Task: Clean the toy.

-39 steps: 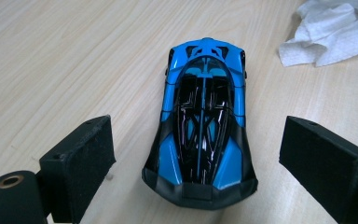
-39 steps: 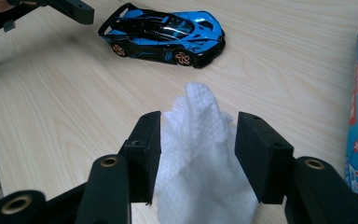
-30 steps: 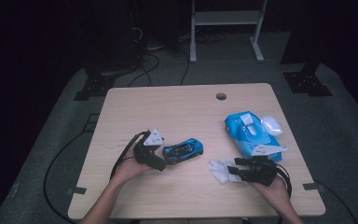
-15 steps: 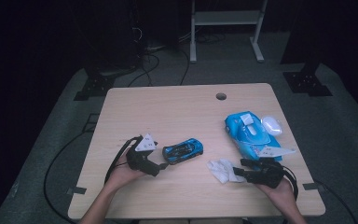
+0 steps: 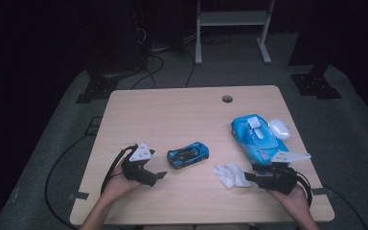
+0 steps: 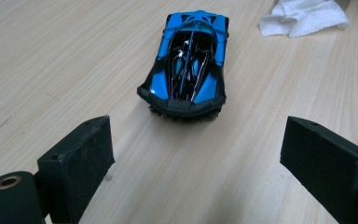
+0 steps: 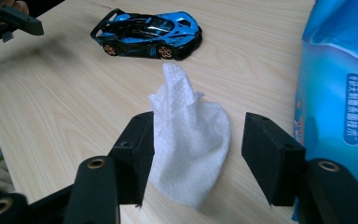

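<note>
While our left gripper [image 5: 159,175] rests low on the table [image 5: 182,110], we see its jaws spread wide with nothing between them, pointing at the rear of the blue toy sports car [image 5: 188,155]. In the left gripper view [image 6: 200,154] the toy car [image 6: 186,60] stands on its wheels just ahead of the jaws, apart from both pads, nose aimed away from us toward the crumpled white wipe [image 6: 303,18] at the top right. From the high view the car sits near the middle of the table's near half, between our two hands and clear of each.

Our right gripper [image 5: 248,177] lies at the near right of the table, its jaws released too. In the right gripper view [image 7: 196,154] they straddle the near end of the wipe [image 7: 189,140], which lies rumpled on the wood; the left pad is just beside the wipe's edge, and we cannot tell whether it touches. Beyond the wipe the car [image 7: 147,35] stands side-on, and our left gripper [image 7: 11,18] shows at the top left corner.

To the right of the wipe [image 5: 230,175] lies the blue pack of wet wipes [image 5: 254,139], flat on the table, with a small white object [image 5: 279,128] just beside its far right edge.
</note>
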Tool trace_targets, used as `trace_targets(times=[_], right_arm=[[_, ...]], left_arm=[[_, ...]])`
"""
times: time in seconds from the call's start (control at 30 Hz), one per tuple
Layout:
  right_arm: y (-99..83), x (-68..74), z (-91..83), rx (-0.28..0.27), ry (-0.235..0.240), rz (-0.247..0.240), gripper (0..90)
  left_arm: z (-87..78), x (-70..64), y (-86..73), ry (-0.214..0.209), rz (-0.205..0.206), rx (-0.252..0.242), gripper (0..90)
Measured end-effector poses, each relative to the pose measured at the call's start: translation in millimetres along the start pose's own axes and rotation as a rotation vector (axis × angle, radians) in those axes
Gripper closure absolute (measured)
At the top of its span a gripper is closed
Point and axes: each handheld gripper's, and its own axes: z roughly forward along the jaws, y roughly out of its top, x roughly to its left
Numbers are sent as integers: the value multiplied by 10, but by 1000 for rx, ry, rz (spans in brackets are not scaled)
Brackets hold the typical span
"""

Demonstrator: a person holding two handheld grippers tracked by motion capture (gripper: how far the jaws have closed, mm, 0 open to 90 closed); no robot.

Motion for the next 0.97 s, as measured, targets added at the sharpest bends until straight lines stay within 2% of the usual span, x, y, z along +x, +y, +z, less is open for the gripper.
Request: trace_targets(times=[0.37, 0.7, 0.97], right_arm=[[-65, -52, -123, -6, -19, 13, 426], [-190, -98, -178, -35, -23, 46, 417], [-279, -111, -188, -68, -35, 64, 402]], left_arm=[[-115, -41, -183, 0, -45, -10, 88], [-206, -90, -257, 4, -71, -30, 84], [-200, -88, -342, 10, -93, -42, 75]])
